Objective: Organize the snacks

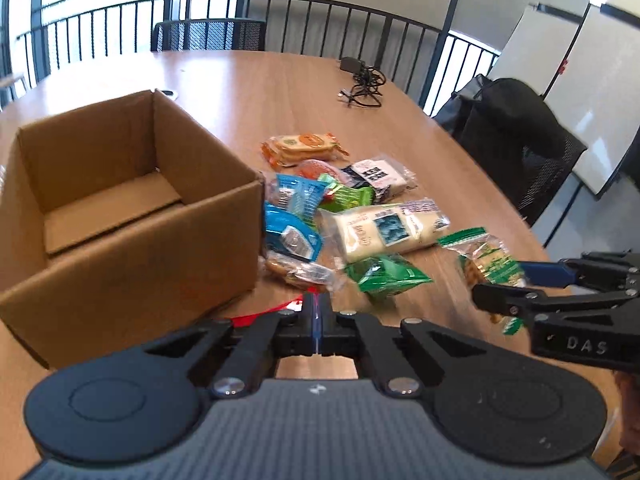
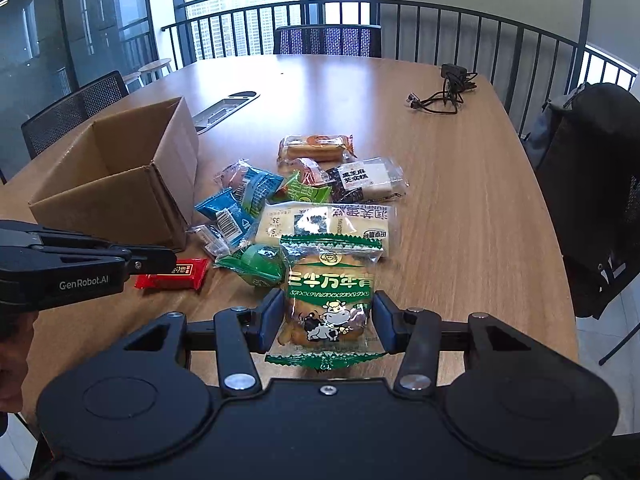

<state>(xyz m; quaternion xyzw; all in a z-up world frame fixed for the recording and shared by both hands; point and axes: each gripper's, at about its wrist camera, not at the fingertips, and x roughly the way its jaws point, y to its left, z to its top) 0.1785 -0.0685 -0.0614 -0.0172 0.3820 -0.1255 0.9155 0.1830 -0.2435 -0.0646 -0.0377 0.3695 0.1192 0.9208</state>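
Far left on the wooden table (image 2: 460,184): open cardboard box (image 2: 120,200), nothing to see inside. Just right of it, left gripper (image 1: 317,308) with fingers pressed together and holding nothing visible, hanging above a red packet (image 2: 176,274); cannot tell if touching it. Further right, loose pile of snacks (image 2: 288,200) beside the box wall: blue packets, a long pale packet, small green ones. At the right edge of the pile, nearest the camera, green biscuit packet (image 2: 330,300) clamped between the blue pads (image 2: 272,316) of the right gripper (image 2: 328,320), apparently lifted a little from the table.

Probably the first pick of the task: box without snacks, one packet in hand. Next move likely calls for carrying this packet to the left, over the pile and above the box rim, then releasing; needs care with the left gripper standing in the path.

Readable writing, left to right: "GenRobot.AI" on the left gripper body, a barcode on a blue packet, "35" on the pale packet, a cartoon cow and Chinese characters on the green biscuit packet, "DAS" on the right gripper body.
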